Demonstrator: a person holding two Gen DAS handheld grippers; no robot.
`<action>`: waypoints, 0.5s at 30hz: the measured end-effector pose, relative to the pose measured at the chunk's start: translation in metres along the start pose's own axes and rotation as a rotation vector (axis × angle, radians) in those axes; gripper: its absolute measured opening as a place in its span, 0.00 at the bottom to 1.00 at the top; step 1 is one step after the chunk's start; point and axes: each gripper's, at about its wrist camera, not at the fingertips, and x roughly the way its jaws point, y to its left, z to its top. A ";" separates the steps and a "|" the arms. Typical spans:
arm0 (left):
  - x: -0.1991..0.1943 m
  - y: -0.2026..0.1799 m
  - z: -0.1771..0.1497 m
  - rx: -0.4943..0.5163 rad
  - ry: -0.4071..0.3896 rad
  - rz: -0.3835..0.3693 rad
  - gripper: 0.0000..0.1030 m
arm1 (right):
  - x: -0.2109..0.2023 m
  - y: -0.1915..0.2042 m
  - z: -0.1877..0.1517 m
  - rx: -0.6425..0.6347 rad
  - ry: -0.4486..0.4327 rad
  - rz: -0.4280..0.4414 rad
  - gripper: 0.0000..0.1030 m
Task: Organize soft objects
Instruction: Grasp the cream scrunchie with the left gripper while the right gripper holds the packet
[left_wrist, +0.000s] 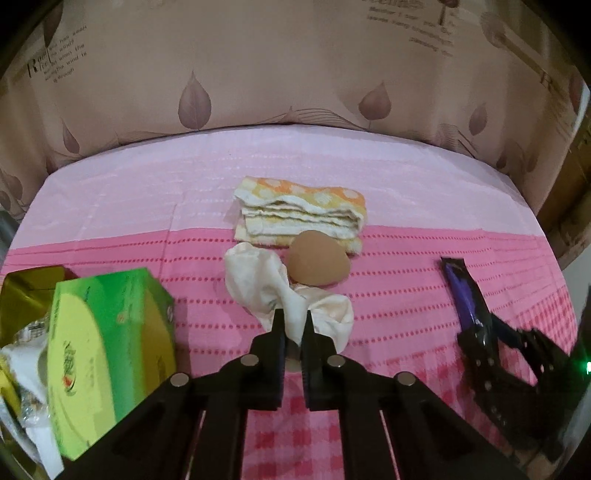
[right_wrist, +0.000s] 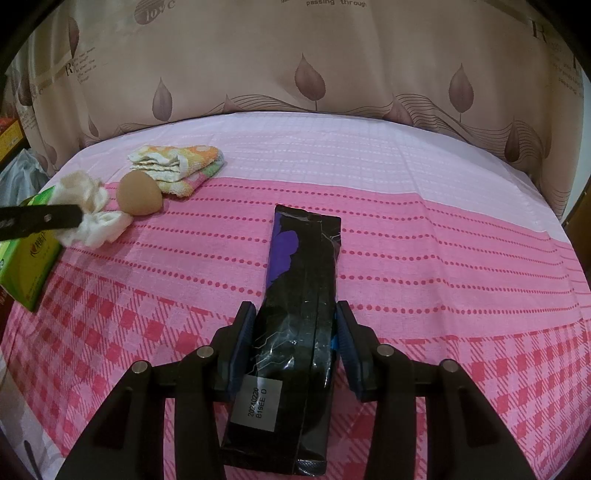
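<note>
Your left tool (left_wrist: 293, 321) is clamped on the waist of the crumpled white cloth (left_wrist: 258, 291), which lies on the pink-clothed surface (left_wrist: 406, 258) at six o'clock of the folded orange-and-yellow towel (left_wrist: 301, 210), touching the tan rounded sponge-like piece (left_wrist: 317, 264). The cloth looks light, limp and thin; expect both ends to droop, so a pinch at the bunched middle suits it. The towel is thick terry in stacked folds; take it across the whole stack. Your right tool (right_wrist: 295, 332) grips a black-and-purple glossy packet (right_wrist: 295, 295) by its long sides: stiff-looking, slick film, likely to slide. A green carton (left_wrist: 110, 362) sits at nine o'clock.
</note>
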 end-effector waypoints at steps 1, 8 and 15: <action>-0.002 -0.001 -0.002 0.011 -0.003 0.001 0.06 | 0.000 0.000 0.000 0.000 0.000 0.000 0.40; -0.031 -0.009 -0.033 0.078 -0.007 -0.018 0.06 | -0.001 0.000 -0.001 -0.001 0.000 -0.002 0.40; -0.058 -0.014 -0.068 0.120 0.000 -0.021 0.06 | -0.001 0.000 -0.001 -0.003 0.000 -0.004 0.40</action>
